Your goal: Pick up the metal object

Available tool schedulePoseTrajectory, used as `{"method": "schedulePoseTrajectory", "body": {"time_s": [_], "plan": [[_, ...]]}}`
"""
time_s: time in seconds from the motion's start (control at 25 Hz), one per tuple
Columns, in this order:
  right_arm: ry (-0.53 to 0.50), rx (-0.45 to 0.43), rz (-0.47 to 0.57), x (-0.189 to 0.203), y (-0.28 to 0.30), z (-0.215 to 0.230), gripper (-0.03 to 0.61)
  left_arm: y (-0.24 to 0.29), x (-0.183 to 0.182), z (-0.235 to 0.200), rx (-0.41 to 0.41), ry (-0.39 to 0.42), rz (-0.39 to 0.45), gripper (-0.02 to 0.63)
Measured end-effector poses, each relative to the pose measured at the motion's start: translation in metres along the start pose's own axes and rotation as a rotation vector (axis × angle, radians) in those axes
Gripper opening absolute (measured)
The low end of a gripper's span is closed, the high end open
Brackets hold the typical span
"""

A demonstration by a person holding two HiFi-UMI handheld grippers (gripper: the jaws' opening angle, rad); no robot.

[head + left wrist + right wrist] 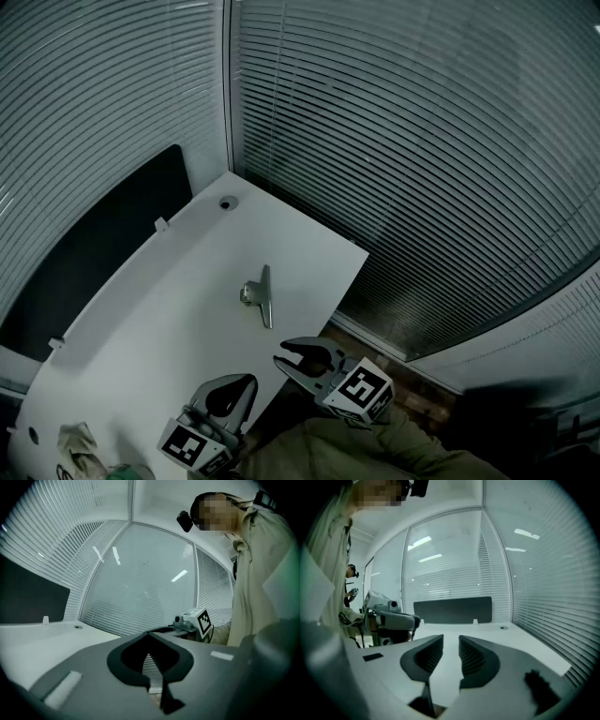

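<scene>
Corner room. White desk (187,281) runs into the corner, with a round cable grommet (226,202) near its far end. Dark divider panel (103,244) stands along its back edge. Both walls carry lowered horizontal blinds (422,141), split by a vertical corner post (228,94). Brownish floor (412,398) just shows beside the desk. Strip lights (421,541) show in the glass. Dim overall.

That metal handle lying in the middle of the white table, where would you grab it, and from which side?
Probably by the long straight bar of the metal handle, coming from above with the right tool and its jaws across the bar's narrow width. It lies flat on the white table, so a sideways approach would scrape the surface, and the round stub on its left looks bulkier.
</scene>
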State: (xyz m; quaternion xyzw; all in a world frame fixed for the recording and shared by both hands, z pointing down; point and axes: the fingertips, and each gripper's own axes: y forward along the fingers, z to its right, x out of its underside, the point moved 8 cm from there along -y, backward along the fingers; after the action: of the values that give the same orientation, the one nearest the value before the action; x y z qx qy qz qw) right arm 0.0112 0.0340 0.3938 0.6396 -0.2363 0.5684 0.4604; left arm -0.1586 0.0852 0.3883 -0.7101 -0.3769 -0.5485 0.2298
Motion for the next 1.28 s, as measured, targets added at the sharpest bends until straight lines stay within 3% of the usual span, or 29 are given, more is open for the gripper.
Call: {"method": "schedulePoseTrajectory", "body": {"time_s": [0.2, 0.36, 0.52, 0.64, 0.88, 1.08, 1.28], "plan": [[-0.005, 0.085, -0.082, 0.012, 0.057, 0.056, 0.179, 0.024, 0.005, -0.039, -0.042, 0.052, -0.04, 0.006], [0.025, 0.088, -0.191, 0.028, 0.102, 0.099, 0.24, 0.046, 0.004, -0.069, -0.095, 0.039, -0.084, 0.006], [-0.102, 0.081, -0.327, 0.047, 0.146, 0.125, 0.294, 0.059, 0.013, -0.095, -0.089, 0.019, -0.115, 0.006], [-0.206, 0.03, -0.439, 0.061, 0.171, 0.137, 0.311, 0.07, 0.014, -0.105, -0.085, -0.008, -0.124, 0.006], [-0.319, -0.137, -0.599, 0.083, 0.211, 0.148, 0.322, 0.086, 0.016, -0.124, -0.095, -0.066, -0.181, 0.006], [-0.212, -0.25, -0.6, 0.092, 0.216, 0.158, 0.321, 0.093, 0.028, -0.133, -0.093, -0.059, -0.203, 0.006], [-0.233, -0.299, -0.58, 0.089, 0.217, 0.16, 0.321, 0.1, 0.033, -0.139, -0.085, -0.069, -0.221, 0.006]]}}
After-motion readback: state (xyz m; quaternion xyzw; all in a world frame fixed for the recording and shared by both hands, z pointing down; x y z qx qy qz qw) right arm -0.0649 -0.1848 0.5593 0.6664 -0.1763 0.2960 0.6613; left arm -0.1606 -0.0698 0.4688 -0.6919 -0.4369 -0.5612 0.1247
